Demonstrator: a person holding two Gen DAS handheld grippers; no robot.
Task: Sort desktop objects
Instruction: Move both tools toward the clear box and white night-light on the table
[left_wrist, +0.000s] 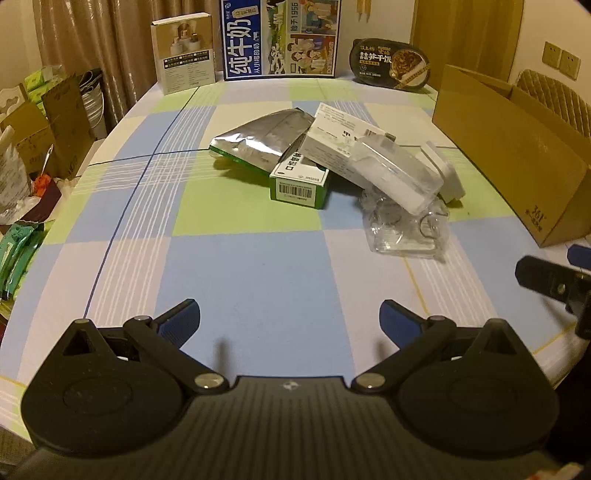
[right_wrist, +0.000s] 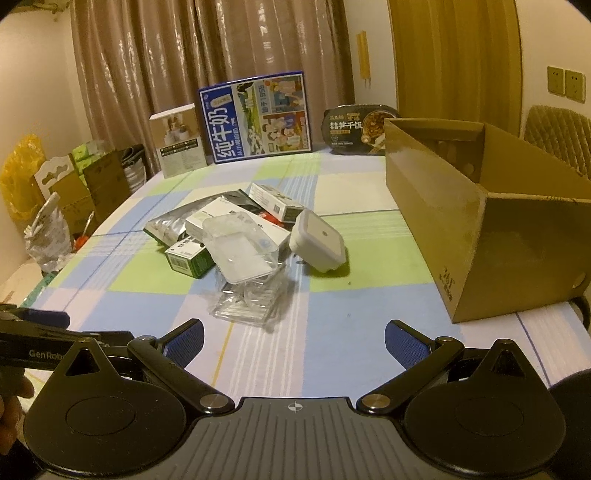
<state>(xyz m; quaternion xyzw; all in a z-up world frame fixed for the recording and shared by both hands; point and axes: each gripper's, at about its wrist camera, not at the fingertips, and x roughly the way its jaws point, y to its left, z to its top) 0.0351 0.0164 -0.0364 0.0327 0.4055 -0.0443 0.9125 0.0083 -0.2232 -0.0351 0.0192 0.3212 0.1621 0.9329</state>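
Across the middle of both frames, on the checked cloth of the surface (left_wrist: 258, 266), sits a loose heap of small goods. Silver foil pouch (left_wrist: 258, 138) at left of the heap, its near edge resting on a green-and-white carton (left_wrist: 299, 184) with barcode facing the camera. White flat box (left_wrist: 332, 140) leans over both. Clear plastic case (left_wrist: 399, 173) lies tilted on top, above crumpled clear blister packaging (left_wrist: 402, 229). White square plug-in device (right_wrist: 319, 240) stands just beside the heap, right side in the right wrist view.

Open cardboard box (right_wrist: 480, 229) at right of frame, well apart from the heap.

Upright along the far edge: milk carton case (left_wrist: 280, 37), small beige box (left_wrist: 184, 51), black instant-meal bowl (left_wrist: 391, 64).

Left tongs (left_wrist: 290, 317), lower frame: spread wide, nothing between the blue pads, held over bare cloth. Right tongs (right_wrist: 293, 338): likewise released and empty, short of the blister packaging.
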